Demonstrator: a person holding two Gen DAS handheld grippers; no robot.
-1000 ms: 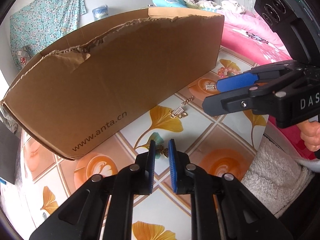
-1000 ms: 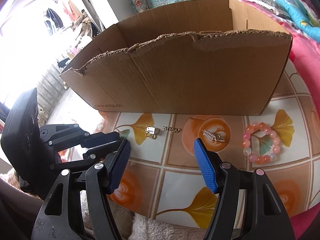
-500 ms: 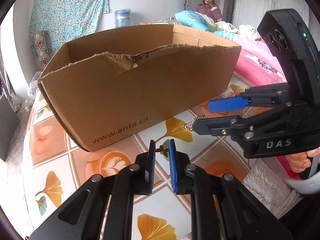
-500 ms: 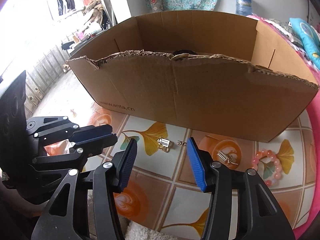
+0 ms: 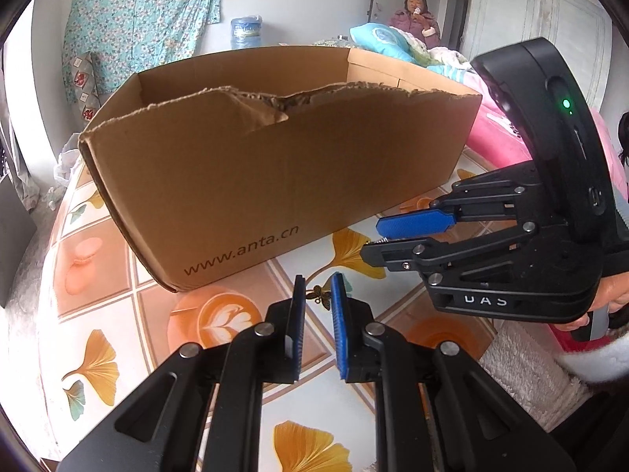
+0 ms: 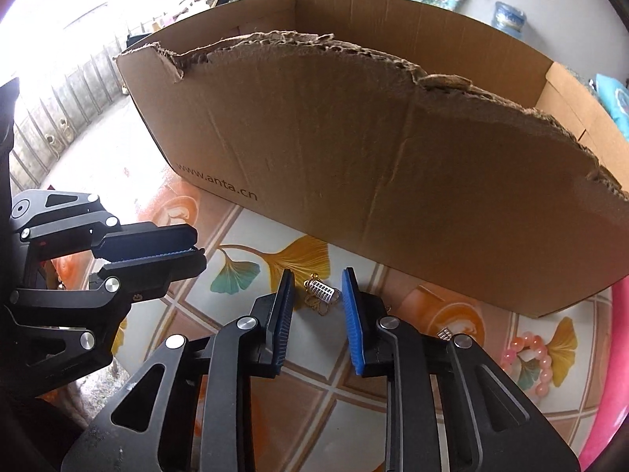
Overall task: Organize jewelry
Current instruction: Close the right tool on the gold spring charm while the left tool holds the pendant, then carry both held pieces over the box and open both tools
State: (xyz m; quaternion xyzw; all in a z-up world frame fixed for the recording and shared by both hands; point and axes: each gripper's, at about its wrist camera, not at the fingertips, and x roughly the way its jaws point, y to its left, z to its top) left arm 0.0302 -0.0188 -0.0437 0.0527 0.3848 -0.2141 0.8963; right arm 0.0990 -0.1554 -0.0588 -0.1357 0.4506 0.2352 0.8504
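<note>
Right wrist view: your right tool (image 6: 316, 306), wider 1 second ago, is closing around the silver earring (image 6: 322, 290), pads not yet touching. Left tool (image 5: 317, 295) stays clenched on the butterfly charm (image 5: 320, 295). Both go into the box (image 5: 275, 181) next.

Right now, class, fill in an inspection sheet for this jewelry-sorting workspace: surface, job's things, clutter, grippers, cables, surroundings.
Surface: patterned tablecloth with ginkgo leaves and coffee cups.
Job's things: torn cardboard box; silver-and-gold earring; butterfly charm; pink bead bracelet; another small clip.
Clutter: nothing seen.
Grippers: left gripper shut on the butterfly charm; right gripper closing around the earring, pads not yet touching.
Cables: nothing seen.
Surroundings: pink bedding, water bottle, floral cloth, seated person.
</note>
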